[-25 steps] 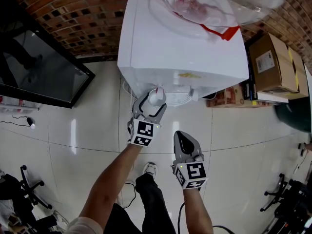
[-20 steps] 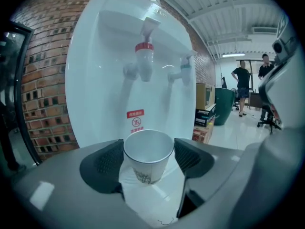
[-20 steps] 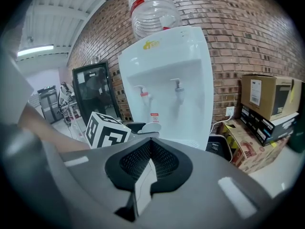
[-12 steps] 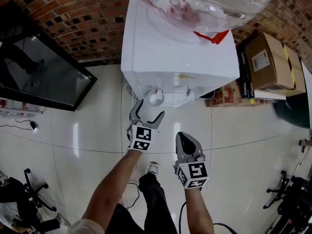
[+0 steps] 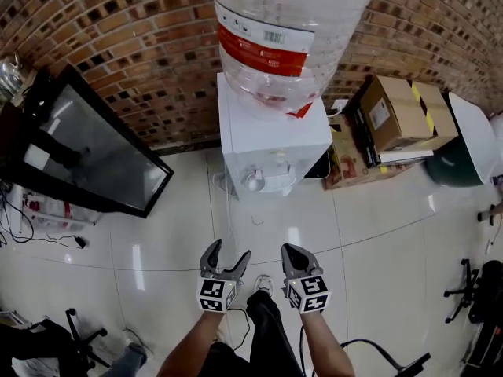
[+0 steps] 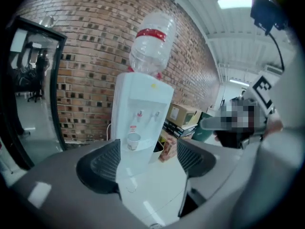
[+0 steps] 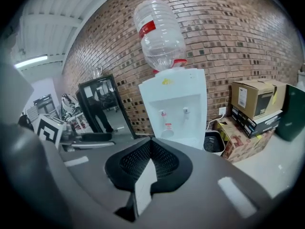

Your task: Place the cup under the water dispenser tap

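one cup (image 6: 133,140), two taps (image 7: 163,113), one bottle (image 5: 287,30)

The head view's top edge cuts off the water bottle (image 5: 291,30). Print on the cardboard box (image 5: 391,112) is too small to read.

left gripper (image 5: 228,252): fingers (image 6: 100,166) apart, just closing, empty | right gripper (image 5: 293,249): fingers (image 7: 136,163) together

I note my right gripper (image 7: 150,162) with its jaws pressed together and nothing between them. Beyond it a white water dispenser (image 7: 177,109) stands against the brick wall (image 7: 228,42), with an inverted bottle (image 7: 159,32) on top. A cup (image 7: 167,133) sits beneath the left of its two taps. Cardboard boxes (image 7: 252,101) are stacked to its right.
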`<state>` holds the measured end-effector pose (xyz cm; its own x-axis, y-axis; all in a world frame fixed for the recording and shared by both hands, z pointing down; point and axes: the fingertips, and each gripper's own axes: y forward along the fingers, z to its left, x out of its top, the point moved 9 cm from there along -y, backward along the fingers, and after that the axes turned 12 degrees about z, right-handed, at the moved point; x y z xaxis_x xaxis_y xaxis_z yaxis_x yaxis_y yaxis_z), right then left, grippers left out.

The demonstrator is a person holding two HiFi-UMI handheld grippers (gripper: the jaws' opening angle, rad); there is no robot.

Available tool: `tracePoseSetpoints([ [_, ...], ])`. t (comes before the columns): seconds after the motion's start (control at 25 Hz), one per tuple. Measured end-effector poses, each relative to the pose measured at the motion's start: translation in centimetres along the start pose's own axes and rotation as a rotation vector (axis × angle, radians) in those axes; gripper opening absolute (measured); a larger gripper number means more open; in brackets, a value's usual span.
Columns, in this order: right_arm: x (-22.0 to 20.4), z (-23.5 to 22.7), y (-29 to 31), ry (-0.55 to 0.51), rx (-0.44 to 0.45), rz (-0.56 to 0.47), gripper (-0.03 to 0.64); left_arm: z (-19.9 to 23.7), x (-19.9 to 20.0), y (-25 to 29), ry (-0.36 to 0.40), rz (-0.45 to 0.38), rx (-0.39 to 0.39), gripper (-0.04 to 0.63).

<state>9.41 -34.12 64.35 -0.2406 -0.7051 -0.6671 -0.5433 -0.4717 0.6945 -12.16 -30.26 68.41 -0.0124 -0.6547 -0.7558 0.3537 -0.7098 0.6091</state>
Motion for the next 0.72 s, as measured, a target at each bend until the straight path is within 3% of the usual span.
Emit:
tracePoseSetpoints([
  [0.16, 0.3, 4.1, -5.5, 0.000, -0.009, -0.021, 0.002, -2.0, 1.5, -10.1, -0.020, -0.048, -0.017, 0.330],
  [0.32, 0.4, 8.7, -11.7, -0.009, -0.025, -0.061, 0.002, -3.4, 2.9, -18.7, 0.012, -0.073, -0.026, 0.242],
  [0.48, -0.4, 13.9, -17.0, -0.016, -0.064, -0.062, 0.002, -4.2, 3.8, -26.0, 0.020, -0.124, -0.035, 0.226],
  [0.64, -2.0, 19.9, -21.9, 0.030, -0.094, -0.134, 0.002, -5.0, 3.0, -33.4, 0.079, -0.169, -0.058, 0.061],
  [0.72, -3.5, 22.9, -24.0, 0.052, -0.089, -0.166, 0.002, -5.0, 1.6, -36.7, 0.089, -0.188, -0.060, 0.034],
])
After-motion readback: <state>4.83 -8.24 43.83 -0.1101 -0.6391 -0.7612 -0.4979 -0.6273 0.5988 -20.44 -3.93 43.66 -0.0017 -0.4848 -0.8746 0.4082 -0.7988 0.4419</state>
